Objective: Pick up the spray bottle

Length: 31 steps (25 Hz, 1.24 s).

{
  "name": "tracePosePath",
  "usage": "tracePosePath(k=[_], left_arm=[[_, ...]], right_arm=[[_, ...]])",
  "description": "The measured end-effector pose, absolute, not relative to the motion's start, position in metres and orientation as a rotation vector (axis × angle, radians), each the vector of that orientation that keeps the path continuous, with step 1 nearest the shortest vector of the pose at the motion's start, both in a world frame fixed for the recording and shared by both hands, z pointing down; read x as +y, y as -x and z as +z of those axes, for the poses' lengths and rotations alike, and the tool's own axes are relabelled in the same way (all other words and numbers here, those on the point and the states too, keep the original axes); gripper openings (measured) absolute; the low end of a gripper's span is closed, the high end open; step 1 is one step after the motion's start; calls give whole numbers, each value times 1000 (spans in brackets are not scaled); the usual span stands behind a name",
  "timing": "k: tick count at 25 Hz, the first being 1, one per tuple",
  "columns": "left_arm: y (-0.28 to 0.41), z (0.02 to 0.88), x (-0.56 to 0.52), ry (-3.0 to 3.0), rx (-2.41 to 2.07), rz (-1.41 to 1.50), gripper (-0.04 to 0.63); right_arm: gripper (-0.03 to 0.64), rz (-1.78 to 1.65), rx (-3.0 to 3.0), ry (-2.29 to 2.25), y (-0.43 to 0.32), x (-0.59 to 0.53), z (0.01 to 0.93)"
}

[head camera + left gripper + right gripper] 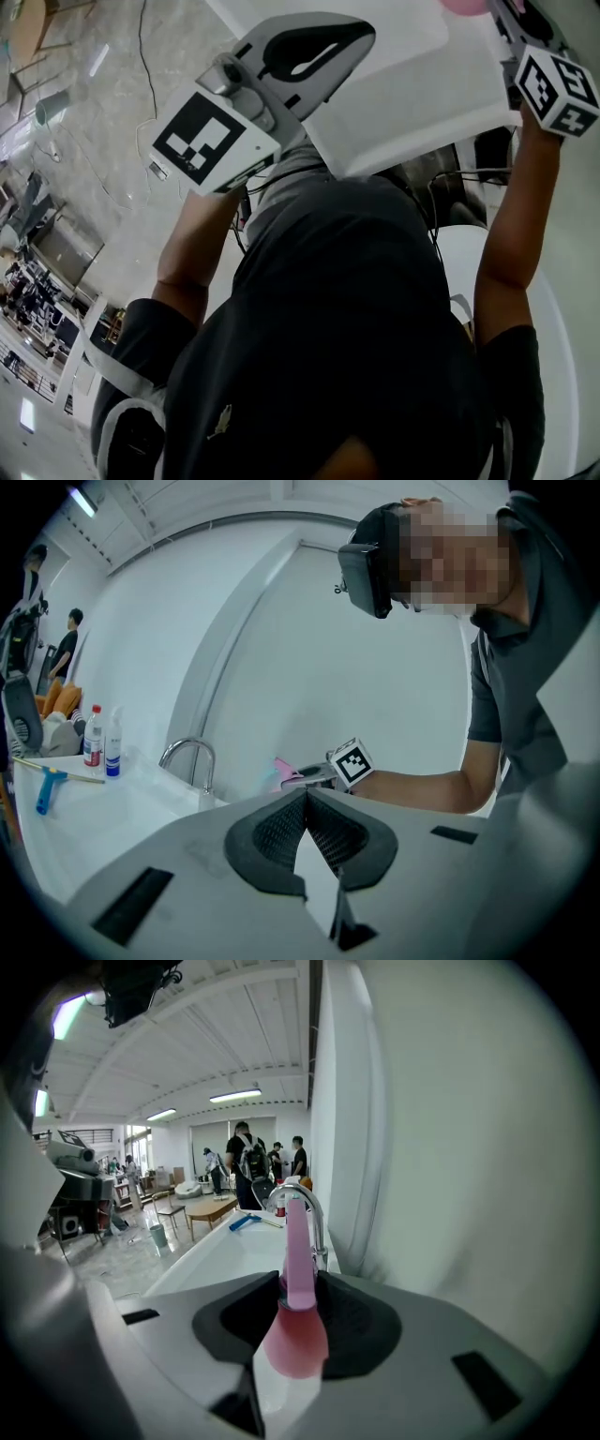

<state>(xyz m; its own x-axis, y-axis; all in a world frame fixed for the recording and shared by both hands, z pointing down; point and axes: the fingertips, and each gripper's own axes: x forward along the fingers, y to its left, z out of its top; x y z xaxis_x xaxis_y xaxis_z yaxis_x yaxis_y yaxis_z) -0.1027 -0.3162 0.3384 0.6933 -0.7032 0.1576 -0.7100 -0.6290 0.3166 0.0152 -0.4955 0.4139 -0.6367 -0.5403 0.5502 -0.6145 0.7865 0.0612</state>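
Observation:
The pink spray bottle (298, 1283) sits between the black pads of my right gripper (298, 1302), which is shut on it; its long pink part points away toward the tap. In the left gripper view the same bottle (284, 772) sticks out of the right gripper (314, 776) above the white sink counter. In the head view only a pink edge of the bottle (461, 6) shows at the top, beside the right gripper's marker cube (556, 90). My left gripper (305, 797) is shut with nothing in it and is held up at the left (314, 47).
A chrome tap (307, 1206) stands just beyond the bottle on the white counter (103, 808). Two small bottles (101, 737) and a blue-handled squeegee (47, 789) lie at the counter's far end. A white wall (450, 1147) runs along the right. People and tables are far behind.

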Motion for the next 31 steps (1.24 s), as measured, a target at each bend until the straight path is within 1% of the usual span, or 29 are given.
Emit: tracePosePath(k=[7,15,25,31], left_arm=[[111,325,-317,-2606,-1140,-10,6],[121,316,-294,-2660,-1134,-24,6],[121,321,-275,-2683,-1087,-58,6],[124,315,-253,-2674,-1088,-43,6]], right_arm=[[130,79,-2492,-858,-11,-471,357],[130,-68,-2537,-867,-9,-420,300],[130,-140,-2512,-934,-30,-375,274],[130,-137,-2520,-905,-25,-343,266]])
